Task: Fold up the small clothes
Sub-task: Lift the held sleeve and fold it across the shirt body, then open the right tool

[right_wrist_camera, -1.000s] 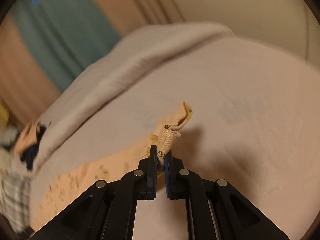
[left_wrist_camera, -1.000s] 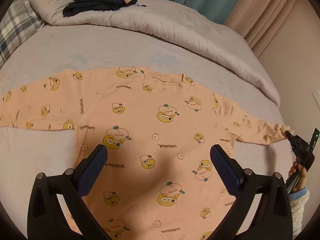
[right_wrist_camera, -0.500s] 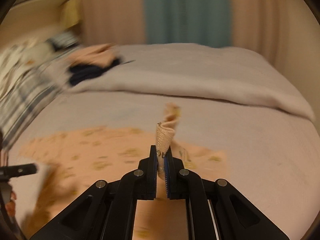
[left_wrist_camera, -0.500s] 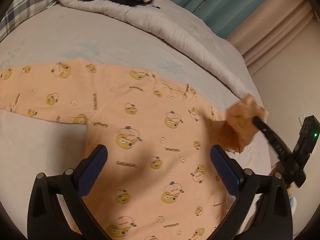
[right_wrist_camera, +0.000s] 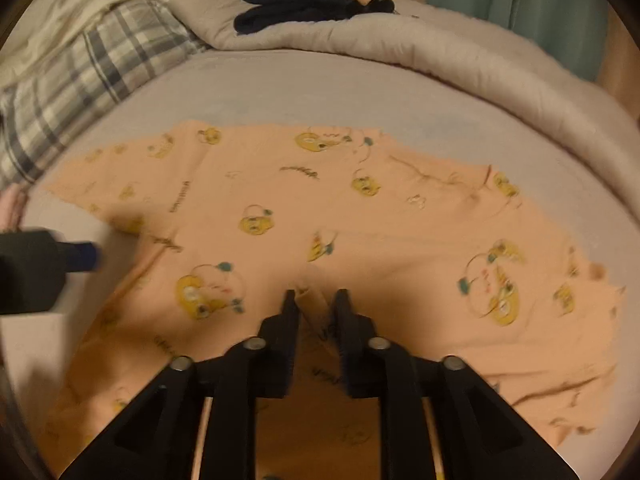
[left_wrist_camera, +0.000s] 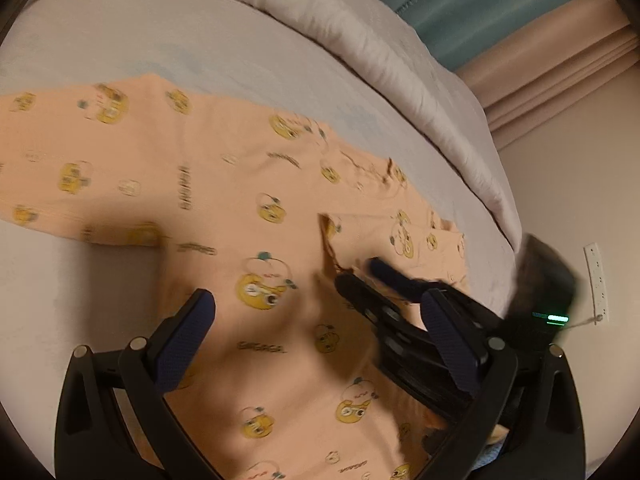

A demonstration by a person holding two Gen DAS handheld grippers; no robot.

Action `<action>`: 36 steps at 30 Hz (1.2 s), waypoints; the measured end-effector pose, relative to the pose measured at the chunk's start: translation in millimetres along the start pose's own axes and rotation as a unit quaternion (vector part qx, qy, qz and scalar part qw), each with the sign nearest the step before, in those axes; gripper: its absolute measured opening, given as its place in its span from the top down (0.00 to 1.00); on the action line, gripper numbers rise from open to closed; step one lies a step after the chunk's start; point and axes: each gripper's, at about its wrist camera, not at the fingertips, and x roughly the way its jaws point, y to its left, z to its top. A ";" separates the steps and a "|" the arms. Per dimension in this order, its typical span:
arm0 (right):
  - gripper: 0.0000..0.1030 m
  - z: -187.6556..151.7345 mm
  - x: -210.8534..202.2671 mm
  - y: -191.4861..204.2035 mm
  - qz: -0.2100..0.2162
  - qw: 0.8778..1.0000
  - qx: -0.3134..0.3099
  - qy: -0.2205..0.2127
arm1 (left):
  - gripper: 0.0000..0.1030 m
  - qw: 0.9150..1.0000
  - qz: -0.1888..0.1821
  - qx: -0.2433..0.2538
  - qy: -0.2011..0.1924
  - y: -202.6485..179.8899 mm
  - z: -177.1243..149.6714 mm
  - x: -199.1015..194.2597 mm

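A peach long-sleeved child's top (left_wrist_camera: 248,216) with yellow cartoon prints lies flat on the bed; it also shows in the right wrist view (right_wrist_camera: 360,216). Its right sleeve (left_wrist_camera: 400,236) is folded in across the chest. My right gripper (right_wrist_camera: 316,300) hovers low over the top with its jaws parted; the sleeve cuff (right_wrist_camera: 310,304) lies loose between them. It also shows in the left wrist view (left_wrist_camera: 360,276). My left gripper (left_wrist_camera: 316,316) is wide open and empty above the top's lower body. The left sleeve (left_wrist_camera: 48,184) lies stretched out.
The bed sheet (left_wrist_camera: 120,40) is grey. A rolled grey duvet (right_wrist_camera: 440,56) runs along the far side with dark and peach folded clothes (right_wrist_camera: 312,0) on it. A plaid pillow (right_wrist_camera: 80,80) lies at the left. A wall (left_wrist_camera: 580,184) is right of the bed.
My right gripper carried the right sleeve cuff inward over the chest, lowered it, and its jaws have parted around the cuff. My left gripper stayed open and drifted slightly.
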 end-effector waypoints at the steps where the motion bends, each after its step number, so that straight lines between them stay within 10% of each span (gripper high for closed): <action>1: 0.49 -0.6 -9.6 -4.0 0.013 1.000 0.009 -0.012 | 0.01 1.000 -0.006 0.000 0.005 -1.5 0.4 4.7; 3: 0.37 -1.6 -30.3 -13.7 0.025 0.998 0.030 -0.049 | 0.01 1.000 -0.024 -0.001 0.014 -7.2 0.9 16.1; 15: 0.36 -72.1 -108.1 -116.6 -0.055 0.977 0.181 -0.101 | 0.02 0.995 -0.075 -0.026 0.055 -33.7 6.9 78.0; 18: 0.36 -87.5 -119.0 -127.5 -0.065 0.970 0.207 -0.106 | 0.26 0.996 -0.052 -0.050 0.045 -29.6 10.8 88.0; 23: 0.36 -106.9 -129.4 -143.4 -0.065 0.963 0.238 -0.107 | 0.94 0.997 -0.035 -0.067 0.035 -26.3 16.9 95.3; 32: 0.36 -94.6 -94.5 -116.4 0.018 0.976 0.204 -0.073 | 0.99 0.995 -0.009 -0.060 -0.084 -7.0 43.6 32.8; 36: 0.36 -80.0 -76.0 -111.3 0.032 0.979 0.197 -0.052 | 0.98 0.995 -0.006 -0.063 -0.075 10.8 48.7 22.5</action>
